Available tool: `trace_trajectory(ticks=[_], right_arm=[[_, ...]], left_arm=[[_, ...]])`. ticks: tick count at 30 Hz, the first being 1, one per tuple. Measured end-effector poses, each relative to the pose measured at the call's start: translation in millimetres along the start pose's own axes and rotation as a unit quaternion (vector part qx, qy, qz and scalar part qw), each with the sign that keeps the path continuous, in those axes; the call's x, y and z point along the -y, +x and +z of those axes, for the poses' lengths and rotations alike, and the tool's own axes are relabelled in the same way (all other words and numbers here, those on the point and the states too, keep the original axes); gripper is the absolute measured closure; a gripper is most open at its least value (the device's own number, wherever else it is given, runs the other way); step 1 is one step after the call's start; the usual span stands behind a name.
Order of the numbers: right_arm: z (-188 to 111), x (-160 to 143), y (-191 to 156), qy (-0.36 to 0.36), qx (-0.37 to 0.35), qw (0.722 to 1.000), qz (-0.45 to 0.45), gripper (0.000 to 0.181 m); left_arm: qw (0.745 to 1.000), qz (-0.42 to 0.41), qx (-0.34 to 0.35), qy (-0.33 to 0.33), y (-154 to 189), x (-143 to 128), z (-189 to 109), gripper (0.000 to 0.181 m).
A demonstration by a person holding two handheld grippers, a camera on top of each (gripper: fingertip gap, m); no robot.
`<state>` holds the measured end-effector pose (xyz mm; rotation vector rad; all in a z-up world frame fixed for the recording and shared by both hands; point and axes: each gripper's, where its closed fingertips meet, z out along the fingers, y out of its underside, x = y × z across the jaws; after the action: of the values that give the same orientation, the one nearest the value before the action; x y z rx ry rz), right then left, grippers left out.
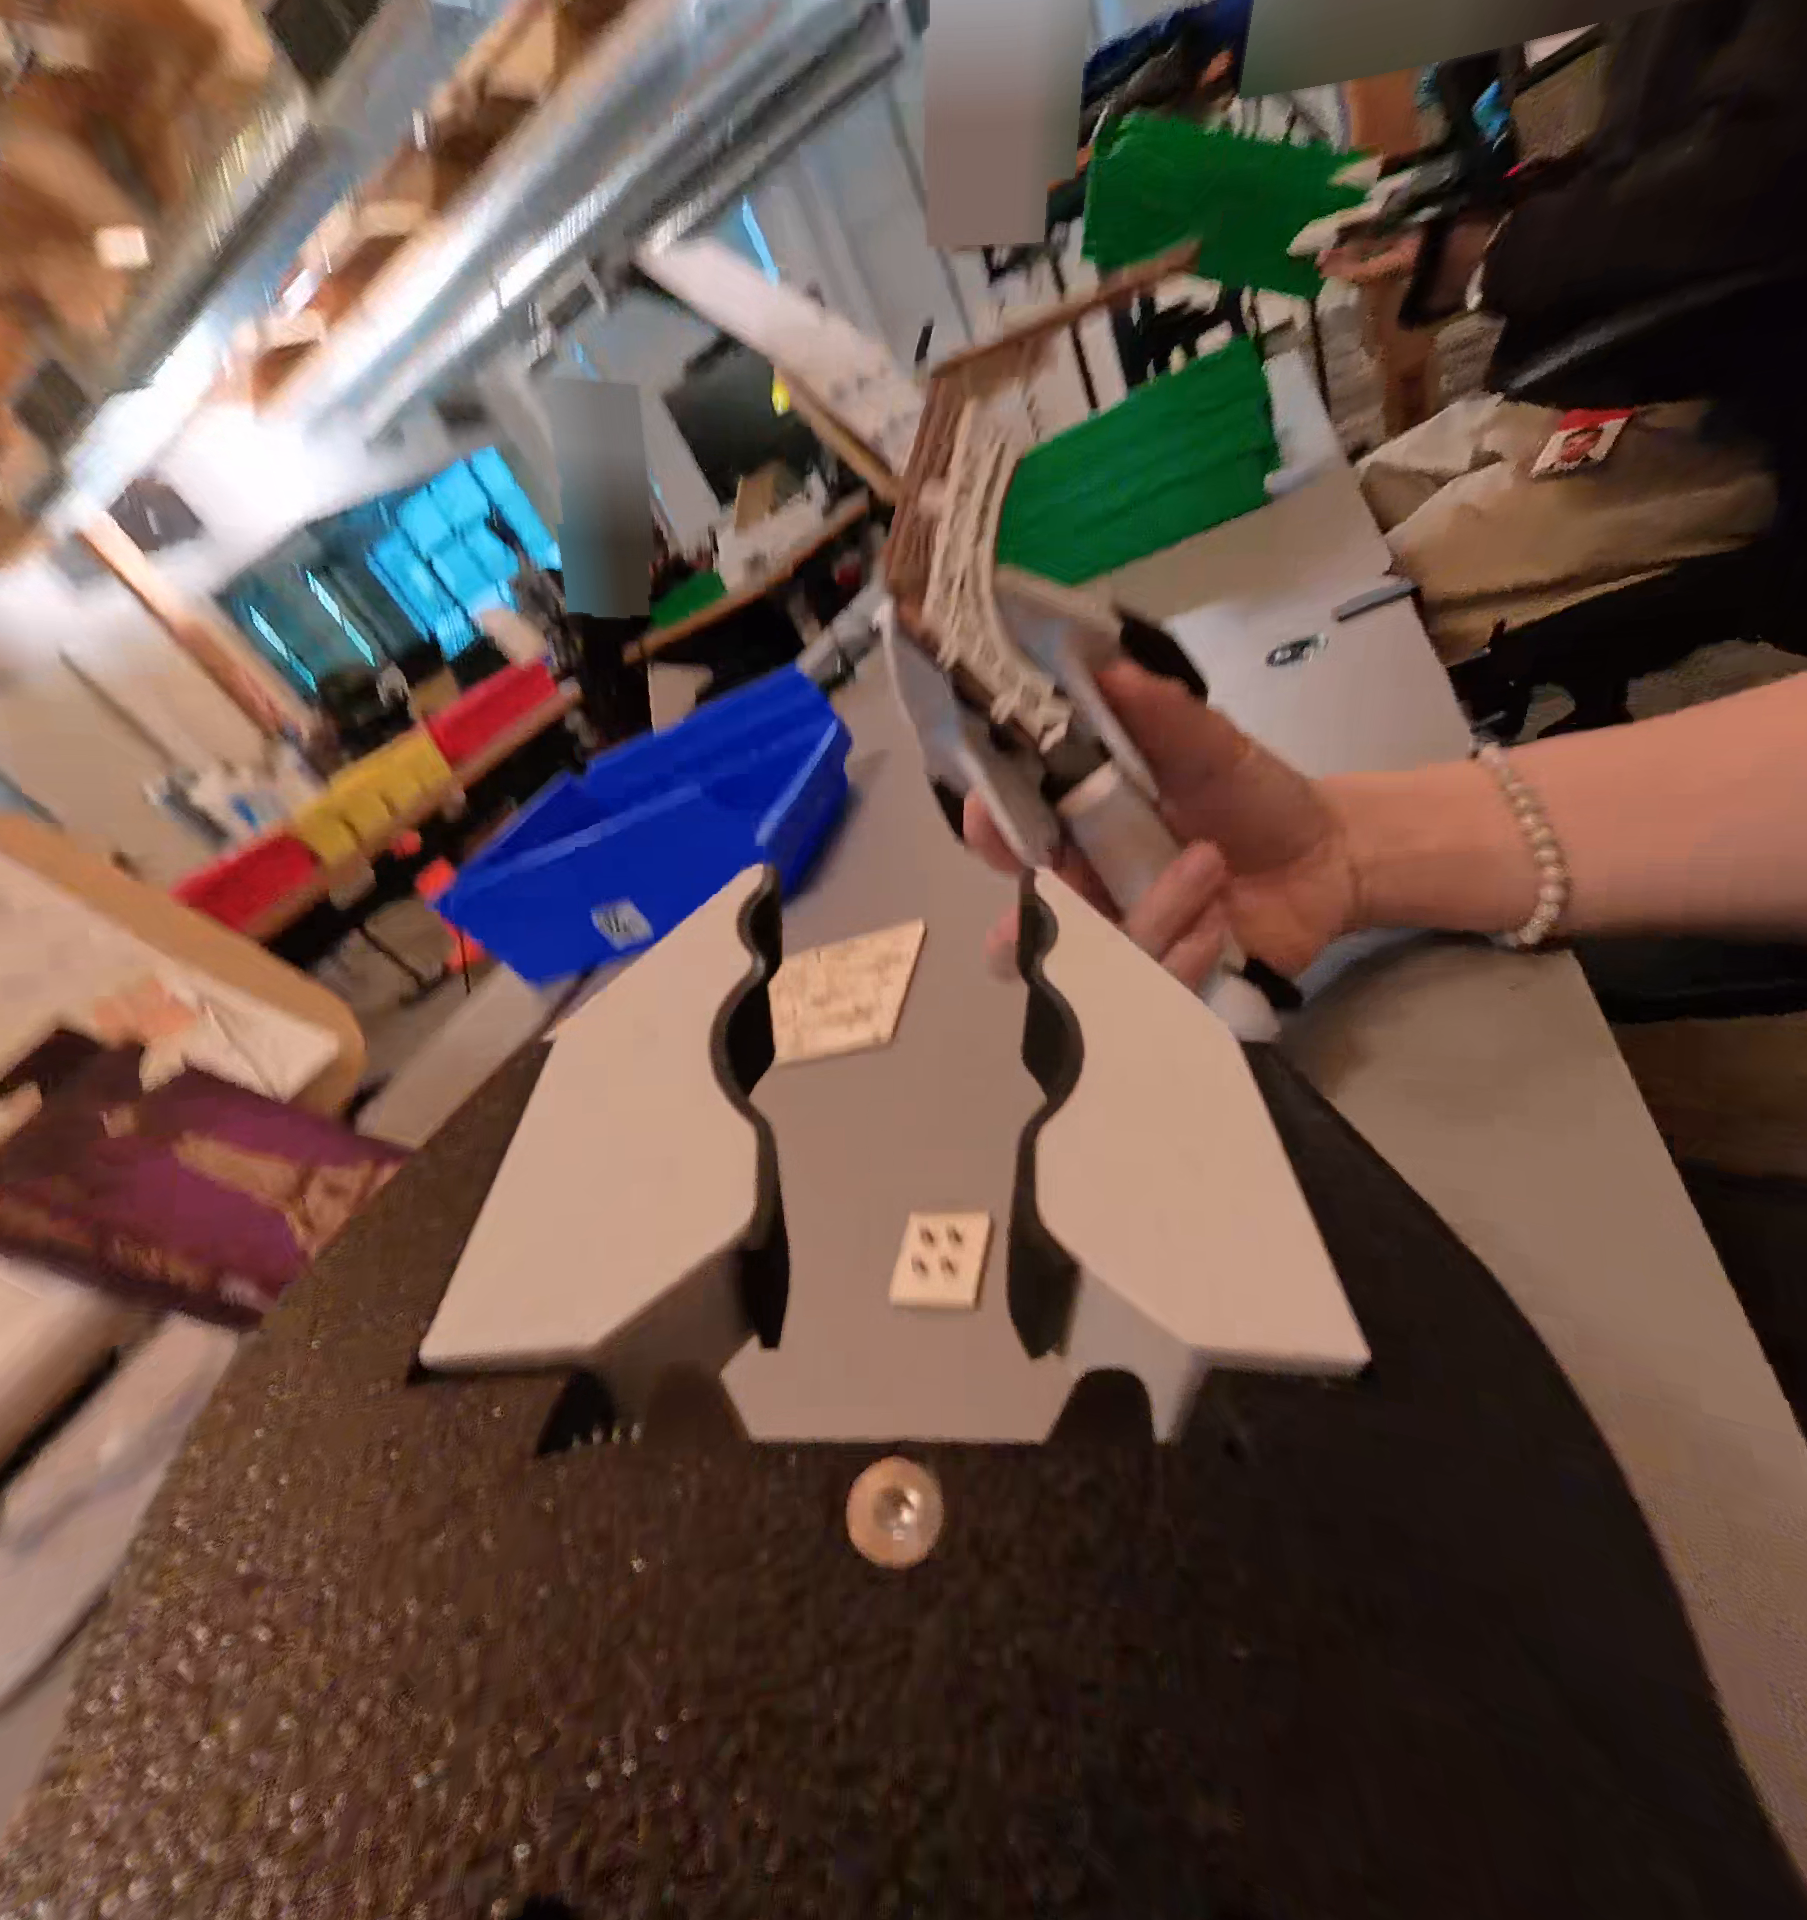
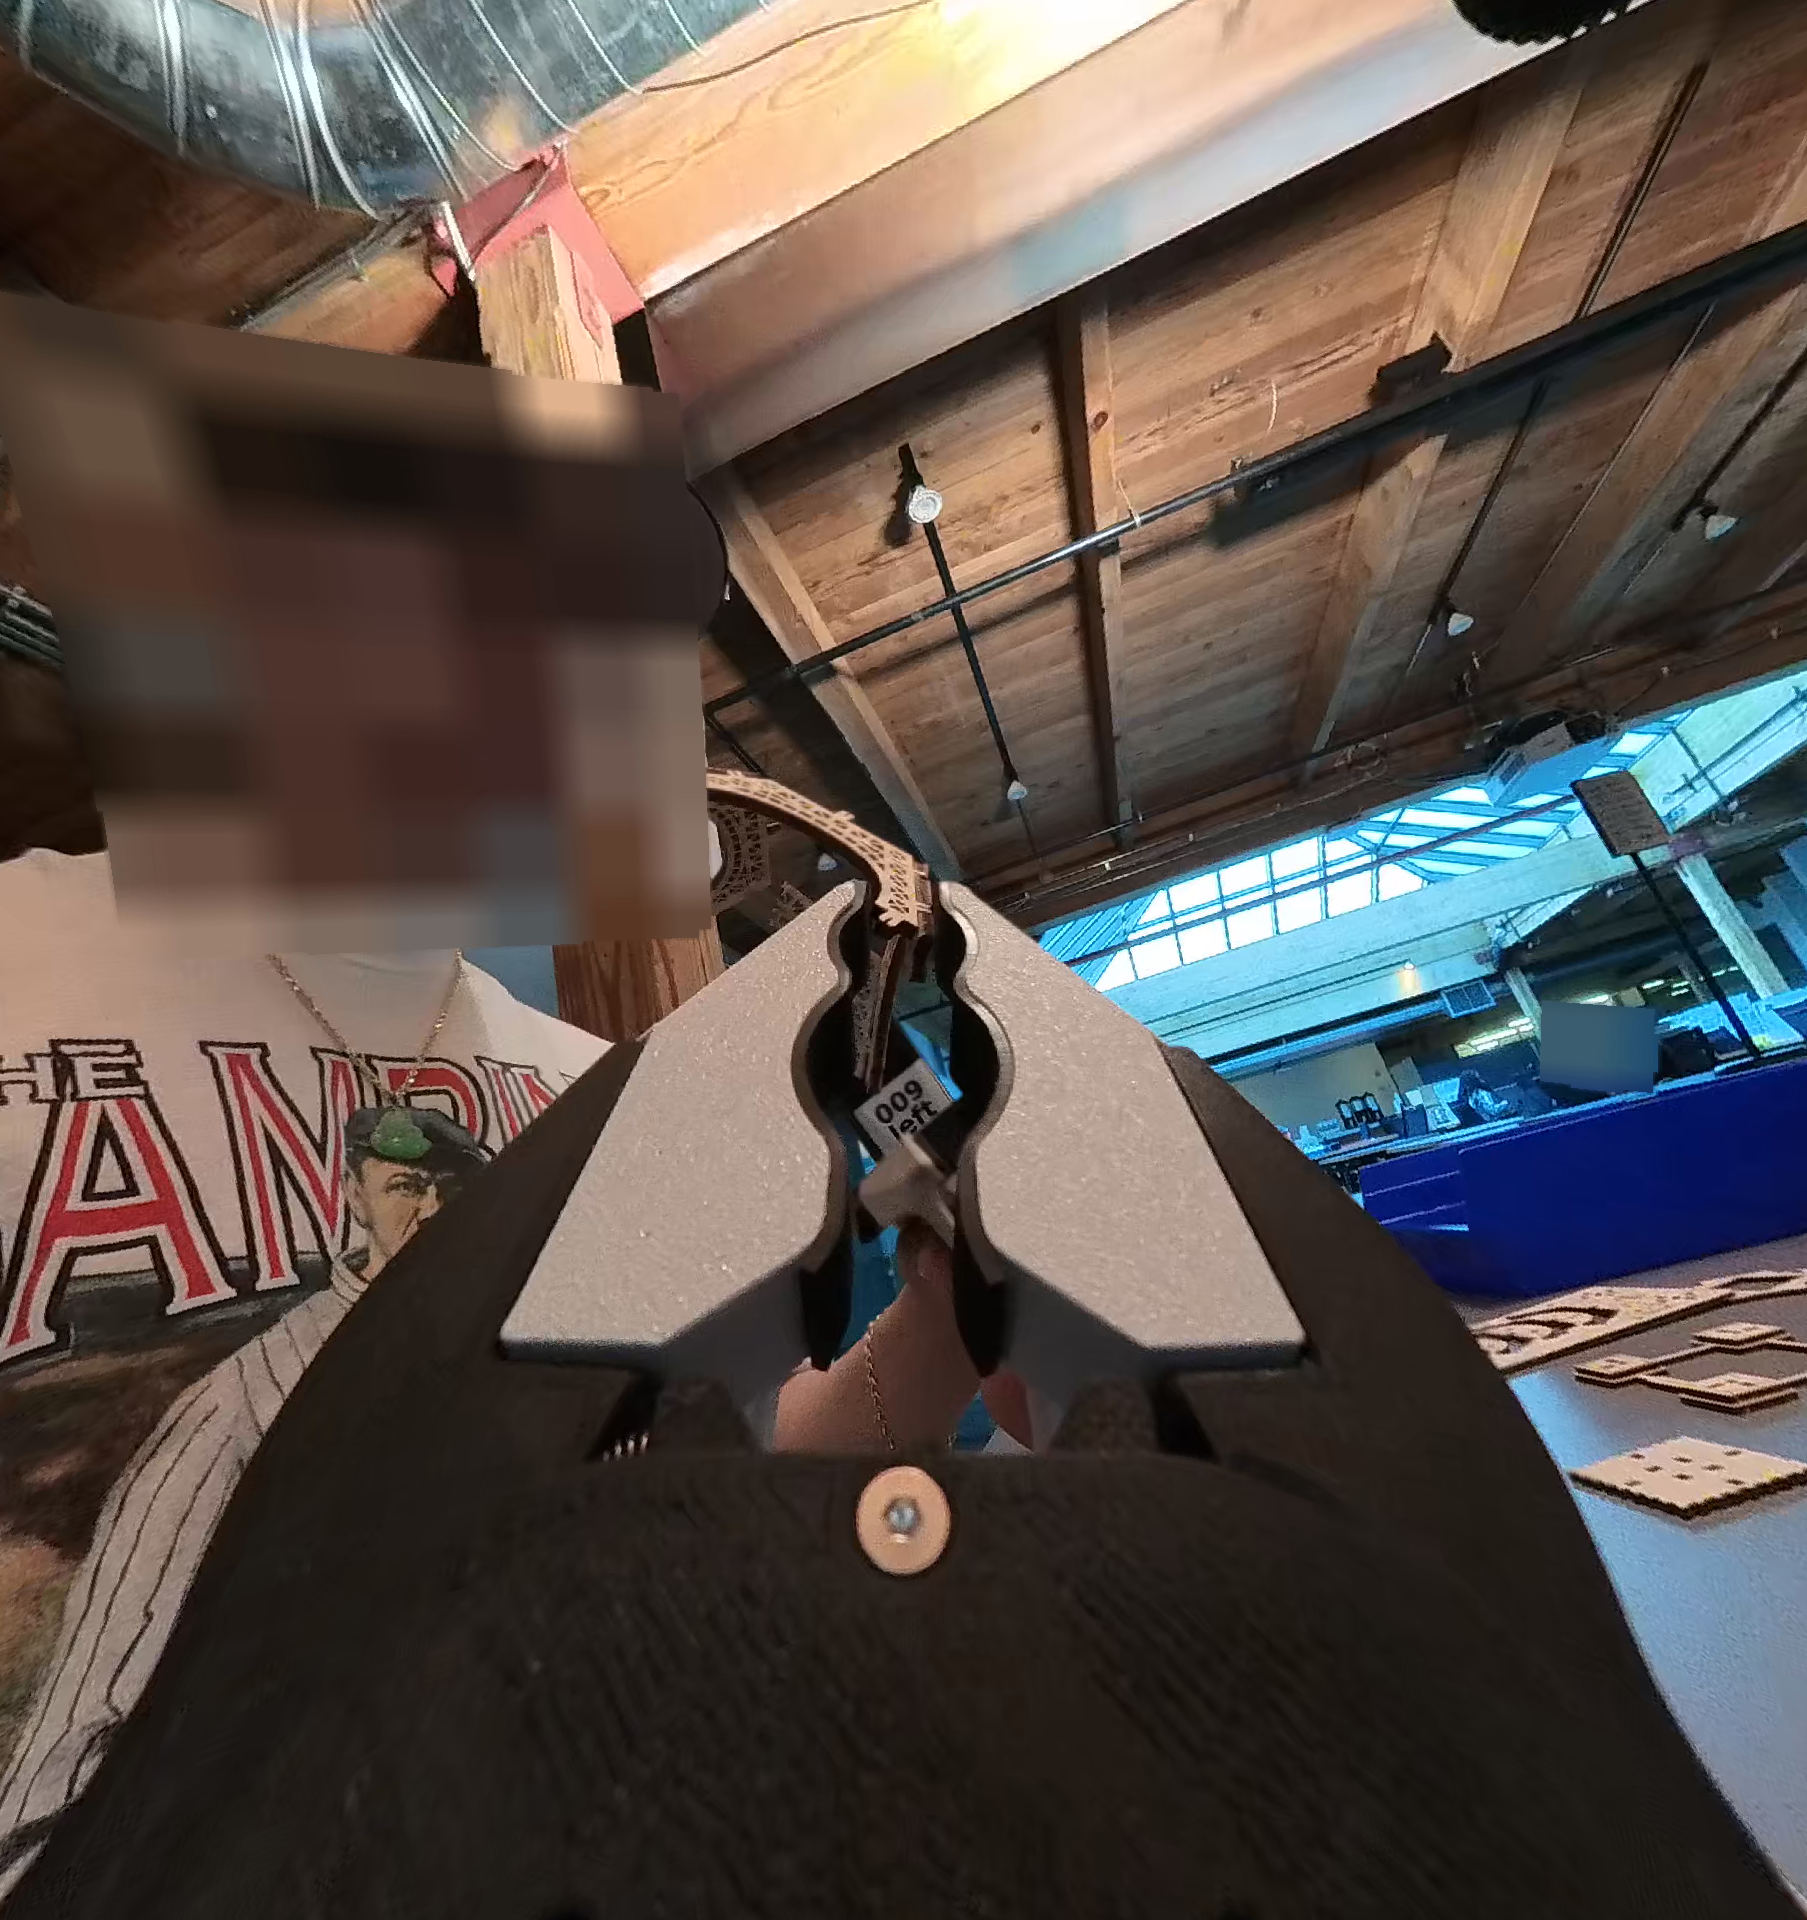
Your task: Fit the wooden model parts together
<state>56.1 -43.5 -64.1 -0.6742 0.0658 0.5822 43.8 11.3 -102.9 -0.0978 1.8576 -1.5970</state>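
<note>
My left gripper (image 1: 897,904) is open and empty, held above the grey table (image 1: 868,1132). Under it lie a small square wooden plate with four holes (image 1: 940,1259) and a flat pale wooden sheet (image 1: 847,992). Farther off, a hand (image 1: 1231,842) holds my right gripper (image 1: 966,634), shut on a brown and pale wooden lattice model (image 1: 946,488) raised in the air. In the right wrist view the right gripper (image 2: 904,899) is tilted up towards the ceiling, shut on the model's curved lattice part (image 2: 894,883), which arcs up and left.
A blue bin (image 1: 660,821) stands on the table behind the sheet and also shows in the right wrist view (image 2: 1605,1174). More flat wooden parts (image 2: 1730,1371) and a square holed plate (image 2: 1699,1475) lie at the right. A person in a white shirt (image 2: 203,1143) stands close on the left. The tips of one gripper are about 7 cm away from the tips of the other.
</note>
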Motion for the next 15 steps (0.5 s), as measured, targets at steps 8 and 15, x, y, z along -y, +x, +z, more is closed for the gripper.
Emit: trace_trajectory(ticks=[8,15], right_arm=[[-1.6,3.6,6.7,0.015,-0.018,1.0,0.002,0.173],[5.4,0.1,14.4,0.038,-0.021,0.999,0.017,0.174]], left_arm=[[0.997,0.049,-0.022,0.046,2.6,30.3,14.9,0.138],[0.995,0.025,-0.05,0.082,11.6,44.3,5.9,0.138]])
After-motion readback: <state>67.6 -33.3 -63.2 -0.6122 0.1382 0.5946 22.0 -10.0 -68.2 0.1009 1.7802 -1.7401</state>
